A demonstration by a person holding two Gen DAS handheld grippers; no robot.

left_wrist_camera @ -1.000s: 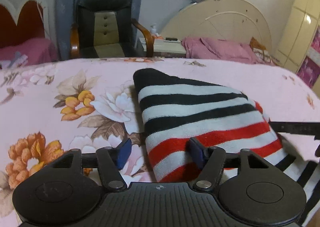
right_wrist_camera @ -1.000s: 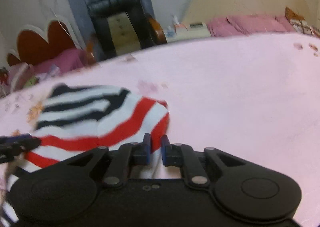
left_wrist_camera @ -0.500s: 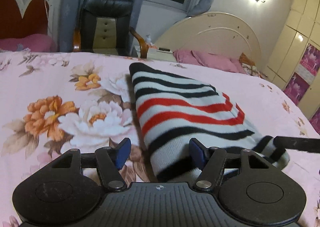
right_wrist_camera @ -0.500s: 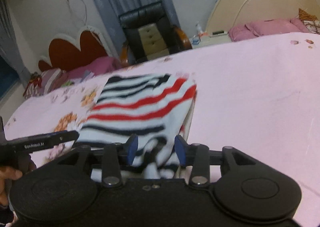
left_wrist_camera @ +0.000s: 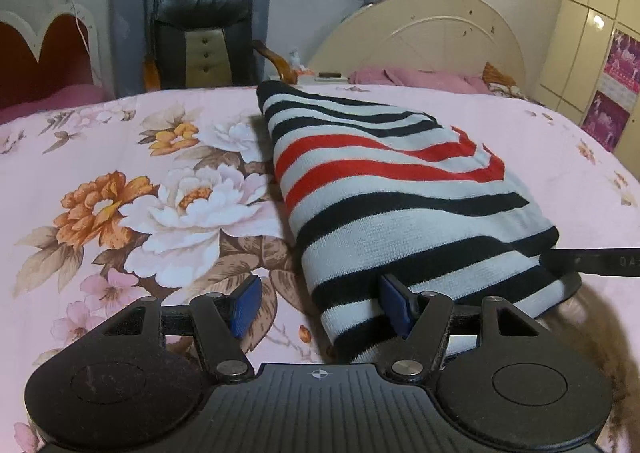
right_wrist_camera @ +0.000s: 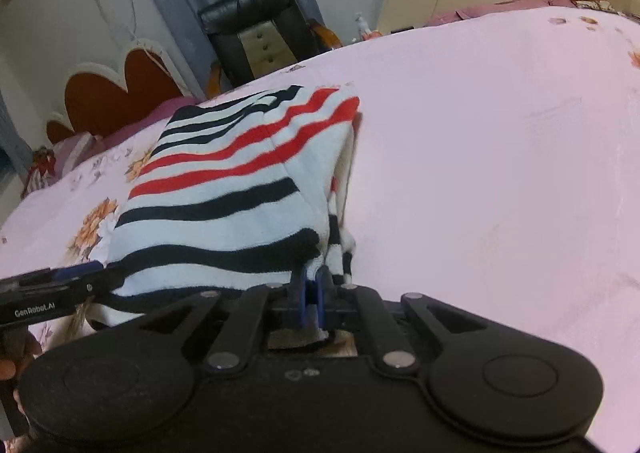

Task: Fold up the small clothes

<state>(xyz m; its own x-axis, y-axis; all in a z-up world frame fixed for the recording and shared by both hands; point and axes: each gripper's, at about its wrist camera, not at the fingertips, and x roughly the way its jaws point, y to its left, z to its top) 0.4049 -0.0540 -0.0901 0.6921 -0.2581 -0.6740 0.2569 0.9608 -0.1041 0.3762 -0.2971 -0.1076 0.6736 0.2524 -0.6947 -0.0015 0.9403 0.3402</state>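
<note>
A folded knit garment (left_wrist_camera: pixel 392 189) with white, black and red stripes lies on the pink floral bedsheet (left_wrist_camera: pixel 132 173). My left gripper (left_wrist_camera: pixel 320 303) is open at its near left corner; the right finger touches the near edge, the left finger is over the sheet. In the right wrist view the garment (right_wrist_camera: pixel 240 189) lies ahead and left. My right gripper (right_wrist_camera: pixel 310 295) is shut on the garment's near right corner. The left gripper's finger (right_wrist_camera: pixel 52 287) shows at the left edge there, and the right gripper's finger (left_wrist_camera: pixel 592 261) shows at the right in the left wrist view.
The pink sheet (right_wrist_camera: pixel 500 157) stretches bare to the right of the garment. Beyond the bed stand a black office chair (left_wrist_camera: pixel 204 41), a cream headboard (left_wrist_camera: pixel 424 33) with pink bedding and a red scalloped headboard (left_wrist_camera: pixel 44 53).
The right gripper has closed from open onto the garment's near right corner. Both grippers have pulled back toward the near edge. The left gripper stays open.
</note>
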